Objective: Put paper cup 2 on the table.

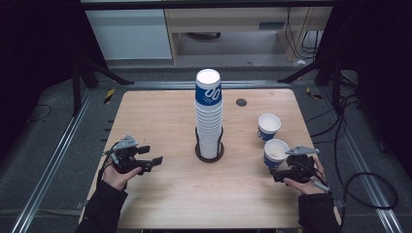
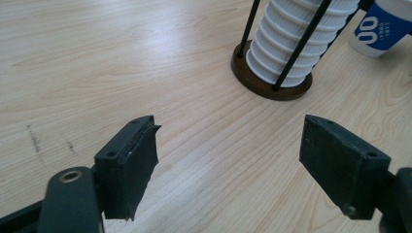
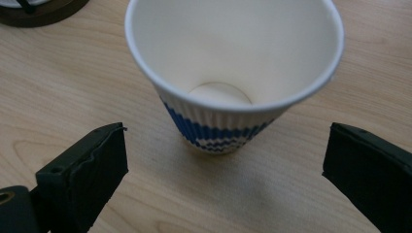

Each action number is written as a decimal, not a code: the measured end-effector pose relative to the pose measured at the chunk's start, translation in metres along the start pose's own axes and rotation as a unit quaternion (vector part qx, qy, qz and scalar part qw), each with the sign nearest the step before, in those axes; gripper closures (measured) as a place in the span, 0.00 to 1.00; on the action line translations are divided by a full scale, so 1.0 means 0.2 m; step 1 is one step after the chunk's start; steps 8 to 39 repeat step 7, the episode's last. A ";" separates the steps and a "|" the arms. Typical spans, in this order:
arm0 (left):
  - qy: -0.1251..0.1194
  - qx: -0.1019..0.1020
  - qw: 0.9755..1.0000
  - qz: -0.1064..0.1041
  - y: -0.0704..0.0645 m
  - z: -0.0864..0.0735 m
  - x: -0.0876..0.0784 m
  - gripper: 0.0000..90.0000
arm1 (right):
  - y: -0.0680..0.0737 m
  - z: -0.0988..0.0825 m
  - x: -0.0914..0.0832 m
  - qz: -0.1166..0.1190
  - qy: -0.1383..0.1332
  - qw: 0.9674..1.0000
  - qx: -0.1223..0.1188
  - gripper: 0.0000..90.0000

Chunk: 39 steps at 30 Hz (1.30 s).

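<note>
At the table's near right, the right gripper [image 3: 223, 170] stands wide open, its jaws clear of the upright paper cup [image 3: 233, 73] just beyond them, apparently untouched. Left gripper [image 2: 228, 160] gapes empty near the cup stack [image 1: 209, 116].

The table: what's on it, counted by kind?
Loose paper cups, standing upright: 2, the near cup and the far cup
Tall stack of cups: 1
Stand holding the stack: 1
Hand-held grippers: 2, the left gripper and the right gripper, both with jaws open
Total: 6
</note>
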<state>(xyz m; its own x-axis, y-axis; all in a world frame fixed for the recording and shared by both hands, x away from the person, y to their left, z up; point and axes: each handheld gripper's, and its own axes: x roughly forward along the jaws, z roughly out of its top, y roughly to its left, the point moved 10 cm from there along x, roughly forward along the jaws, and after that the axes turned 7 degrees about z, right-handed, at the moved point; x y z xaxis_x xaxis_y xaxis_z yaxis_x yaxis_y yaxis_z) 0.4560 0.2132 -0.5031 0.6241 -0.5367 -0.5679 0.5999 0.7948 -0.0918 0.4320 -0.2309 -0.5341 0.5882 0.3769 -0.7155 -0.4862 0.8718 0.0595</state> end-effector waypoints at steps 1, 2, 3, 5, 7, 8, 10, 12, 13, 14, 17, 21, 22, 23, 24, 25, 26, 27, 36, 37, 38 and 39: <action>0.002 -0.001 1.000 0.003 0.01 -0.01 0.00 0.23 | 0.00 -0.01 -0.01 0.001 -0.002 1.000 0.004 0.03; 0.004 -0.002 1.000 0.004 0.01 -0.01 0.00 0.23 | 0.00 -0.01 -0.02 0.001 -0.006 1.000 0.011 0.03; 0.008 0.000 1.000 0.005 0.02 -0.02 0.00 0.23 | 0.00 -0.01 -0.03 0.001 -0.011 1.000 0.008 0.03; 0.012 -0.003 1.000 0.008 0.03 -0.03 0.01 0.22 | 0.01 -0.02 -0.05 0.005 -0.014 1.000 0.015 0.03; 0.017 -0.004 1.000 0.013 0.05 -0.05 0.02 0.22 | 0.02 -0.04 -0.06 0.006 -0.014 1.000 0.012 0.03; 0.017 -0.004 1.000 0.013 0.05 -0.05 0.02 0.22 | 0.02 -0.04 -0.06 0.006 -0.014 1.000 0.012 0.03; 0.017 -0.004 1.000 0.013 0.05 -0.05 0.02 0.22 | 0.02 -0.04 -0.06 0.006 -0.014 1.000 0.012 0.03; 0.017 -0.004 1.000 0.013 0.05 -0.05 0.02 0.22 | 0.02 -0.04 -0.06 0.006 -0.014 1.000 0.012 0.03; 0.017 -0.004 1.000 0.013 0.05 -0.05 0.02 0.22 | 0.02 -0.04 -0.06 0.006 -0.014 1.000 0.012 0.03; 0.017 -0.004 1.000 0.013 0.05 -0.05 0.02 0.22 | 0.02 -0.04 -0.06 0.006 -0.014 1.000 0.012 0.03; 0.017 -0.004 1.000 0.013 0.05 -0.05 0.02 0.22 | 0.02 -0.04 -0.06 0.006 -0.014 1.000 0.012 0.03; 0.017 -0.004 1.000 0.013 0.05 -0.05 0.02 0.22 | 0.02 -0.04 -0.06 0.006 -0.014 1.000 0.012 0.03; 0.017 -0.004 1.000 0.013 0.05 -0.05 0.02 0.22 | 0.02 -0.04 -0.06 0.006 -0.014 1.000 0.012 0.03; 0.017 -0.004 1.000 0.013 0.05 -0.05 0.02 0.22 | 0.02 -0.04 -0.06 0.006 -0.014 1.000 0.012 0.03; 0.017 -0.004 1.000 0.013 0.05 -0.05 0.02 0.22 | 0.02 -0.04 -0.06 0.006 -0.014 1.000 0.012 0.03; 0.017 -0.004 1.000 0.013 0.05 -0.05 0.02 0.22 | 0.02 -0.04 -0.06 0.006 -0.014 1.000 0.012 0.03; 0.017 -0.004 1.000 0.013 0.05 -0.05 0.02 0.22 | 0.02 -0.04 -0.06 0.006 -0.014 1.000 0.012 0.03; 0.017 -0.004 1.000 0.013 0.05 -0.05 0.02 0.22 | 0.02 -0.04 -0.06 0.006 -0.014 1.000 0.012 0.03; 0.017 -0.004 1.000 0.013 0.05 -0.05 0.02 0.22 | 0.02 -0.04 -0.06 0.006 -0.014 1.000 0.012 0.03; 0.017 -0.004 1.000 0.013 0.05 -0.05 0.02 0.22 | 0.02 -0.04 -0.06 0.006 -0.014 1.000 0.012 0.03; 0.017 -0.004 1.000 0.013 0.05 -0.05 0.02 0.22 | 0.02 -0.04 -0.06 0.006 -0.014 1.000 0.012 0.03; 0.017 -0.004 1.000 0.013 0.05 -0.05 0.02 0.22 | 0.02 -0.04 -0.06 0.006 -0.014 1.000 0.012 0.03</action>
